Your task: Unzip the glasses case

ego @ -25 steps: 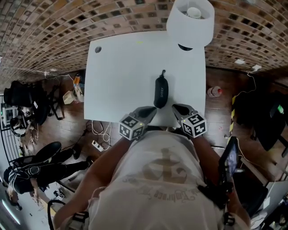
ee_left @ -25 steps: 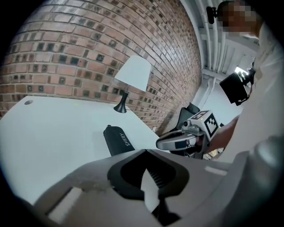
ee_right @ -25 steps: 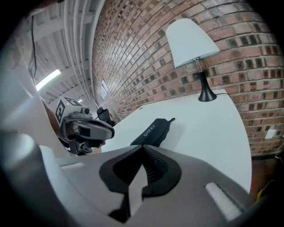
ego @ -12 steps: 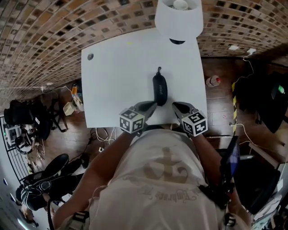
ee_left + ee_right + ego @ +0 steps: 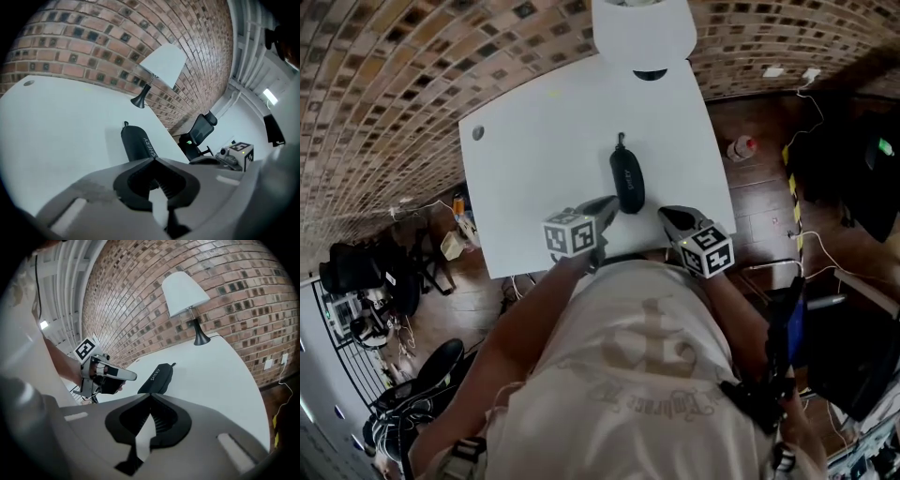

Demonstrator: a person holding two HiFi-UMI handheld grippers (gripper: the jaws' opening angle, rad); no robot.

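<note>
A black zipped glasses case (image 5: 627, 178) lies on the white table (image 5: 534, 159), its pull tab at the far end. My left gripper (image 5: 611, 202) is shut and empty, its tip just left of the case's near end. My right gripper (image 5: 665, 213) is also shut and empty, a little right of that end. In the left gripper view the case (image 5: 138, 145) lies just beyond the closed jaws (image 5: 153, 160). In the right gripper view the case (image 5: 157, 378) lies ahead of the closed jaws (image 5: 151, 393), with the left gripper (image 5: 105, 376) beside it.
A white-shaded lamp (image 5: 642, 28) stands at the table's far edge, behind the case. A brick wall (image 5: 93, 37) backs the table. A small dark hole (image 5: 477, 133) marks the table's far left corner. Cables, bags and an office chair (image 5: 201, 131) crowd the floor around.
My left gripper has moved forward and down, closer to the case's near end. The right gripper has stayed about where it was. The head view has tilted.
</note>
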